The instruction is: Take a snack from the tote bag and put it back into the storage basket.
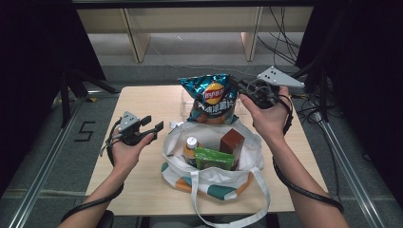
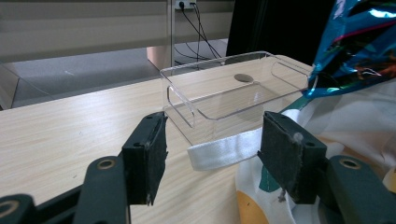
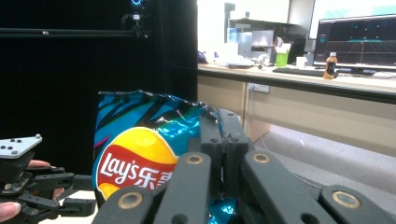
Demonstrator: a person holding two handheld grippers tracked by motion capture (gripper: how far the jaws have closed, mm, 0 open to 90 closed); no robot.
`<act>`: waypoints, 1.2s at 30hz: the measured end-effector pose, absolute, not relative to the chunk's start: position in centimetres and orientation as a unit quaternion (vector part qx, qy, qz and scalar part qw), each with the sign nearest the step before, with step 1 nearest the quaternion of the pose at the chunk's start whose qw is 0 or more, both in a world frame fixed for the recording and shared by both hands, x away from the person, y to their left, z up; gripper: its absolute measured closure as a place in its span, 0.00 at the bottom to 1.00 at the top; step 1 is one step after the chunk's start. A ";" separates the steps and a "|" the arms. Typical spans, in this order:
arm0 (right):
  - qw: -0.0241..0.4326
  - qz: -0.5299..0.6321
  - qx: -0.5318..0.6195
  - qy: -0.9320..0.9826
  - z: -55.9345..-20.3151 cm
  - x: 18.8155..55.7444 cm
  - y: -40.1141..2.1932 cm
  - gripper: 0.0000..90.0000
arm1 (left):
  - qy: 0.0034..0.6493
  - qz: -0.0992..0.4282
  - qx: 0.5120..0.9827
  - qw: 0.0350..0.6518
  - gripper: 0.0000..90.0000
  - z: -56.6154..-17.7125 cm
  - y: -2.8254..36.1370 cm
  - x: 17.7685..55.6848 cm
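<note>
The chip bag (image 1: 212, 97) hung upright above the far rim of the tote bag (image 1: 247, 164), pinched at its top right corner by the right gripper (image 1: 243, 88) — the jaws were clamped flat together on the crimped foil edge, as the right gripper view (image 3: 140, 154) showed. To do the lift well, that grip probably had to stay firm and the bag rise straight, clear of the bottle (image 1: 191, 148) and cartons packed below, before swinging toward the clear acrylic tray (image 2: 224, 88) behind it. The corner sat right between the right gripper's pads; the rest dangled below them. The left gripper (image 1: 154, 123) waited well to the left over the table (image 1: 142, 180), jaws spread wide and empty — its pads (image 2: 152, 154) framed the tray and a tote strap (image 2: 224, 151)
</note>
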State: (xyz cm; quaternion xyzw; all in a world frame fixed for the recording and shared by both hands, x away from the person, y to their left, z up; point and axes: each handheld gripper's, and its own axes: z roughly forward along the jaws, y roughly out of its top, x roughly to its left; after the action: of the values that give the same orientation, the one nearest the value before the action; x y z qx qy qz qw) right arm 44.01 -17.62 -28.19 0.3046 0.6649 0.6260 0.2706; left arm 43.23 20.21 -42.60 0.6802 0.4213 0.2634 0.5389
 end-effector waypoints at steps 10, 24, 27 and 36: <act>0.266 0.627 0.311 0.663 -27.8 44.2 -17.7 1.00 | 0.424 0.263 0.674 0.545 0.44 -42.4 20.5 43.2; 0.276 0.632 0.315 0.652 -27.1 44.7 -18.0 1.00 | 0.426 0.263 0.672 0.545 0.43 -42.4 20.5 43.2; 0.278 0.632 0.315 0.651 -26.8 44.8 -18.0 1.00 | 0.425 0.263 0.673 0.545 0.43 -42.4 20.5 43.2; 0.284 0.634 0.320 0.645 -26.7 45.1 -18.0 1.00 | 0.425 0.263 0.673 0.545 0.43 -42.4 20.4 43.2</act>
State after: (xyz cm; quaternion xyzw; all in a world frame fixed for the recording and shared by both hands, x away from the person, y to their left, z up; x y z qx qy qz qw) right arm 45.13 -17.98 -26.68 0.3199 0.6448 0.6337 0.2835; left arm 43.20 20.40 -42.43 0.6733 0.4248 0.2633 0.5449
